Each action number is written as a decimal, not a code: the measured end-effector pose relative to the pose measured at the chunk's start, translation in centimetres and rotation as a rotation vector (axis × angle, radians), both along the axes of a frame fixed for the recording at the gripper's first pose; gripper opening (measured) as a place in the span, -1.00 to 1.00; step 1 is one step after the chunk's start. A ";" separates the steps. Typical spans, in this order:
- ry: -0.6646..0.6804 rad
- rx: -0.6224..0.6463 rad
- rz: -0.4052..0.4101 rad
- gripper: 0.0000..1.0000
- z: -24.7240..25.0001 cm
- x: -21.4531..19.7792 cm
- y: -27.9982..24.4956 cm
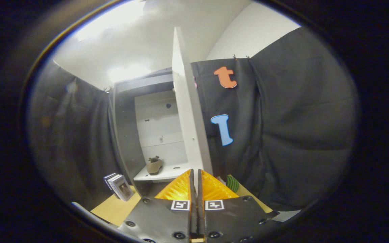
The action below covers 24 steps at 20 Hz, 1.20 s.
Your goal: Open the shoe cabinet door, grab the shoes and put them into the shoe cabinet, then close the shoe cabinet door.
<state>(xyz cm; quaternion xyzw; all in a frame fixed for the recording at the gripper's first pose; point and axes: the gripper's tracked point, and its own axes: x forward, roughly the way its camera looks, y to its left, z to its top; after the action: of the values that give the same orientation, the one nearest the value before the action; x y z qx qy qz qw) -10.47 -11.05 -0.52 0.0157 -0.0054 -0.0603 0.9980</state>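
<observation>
One shoe point(154, 166) sits on the shoe cabinet's shelf point(167, 173) beyond the clenched, empty gripper point(195, 180), whose fingers meet at the open door's point(187, 111) lower edge.

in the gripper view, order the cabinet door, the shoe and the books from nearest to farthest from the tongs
From the tongs, fingers nearly together:
1. cabinet door, its edge right at the tips.
2. shoe, on the cabinet shelf, ahead and left.
3. books, leaning further left; close to the shoe's distance, hard to call.
</observation>
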 end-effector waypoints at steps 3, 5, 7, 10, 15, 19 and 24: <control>0.021 -0.014 0.056 -0.95 -0.6 0.3 1.0; 0.048 -0.004 0.090 -0.95 -1.3 0.2 2.1; 0.080 -0.003 0.111 -0.95 -2.1 0.3 2.7; 0.172 0.009 0.148 -0.93 -4.0 -0.2 3.8; 0.333 0.060 0.169 -0.85 -8.1 -0.6 5.7; 0.445 0.061 0.176 -0.87 -10.8 -1.2 6.4; 0.582 0.044 0.190 -0.70 -13.9 -2.5 6.9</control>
<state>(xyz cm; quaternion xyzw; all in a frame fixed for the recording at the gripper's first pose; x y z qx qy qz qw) -12.93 -4.16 -14.43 0.0197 0.2837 0.0315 0.9582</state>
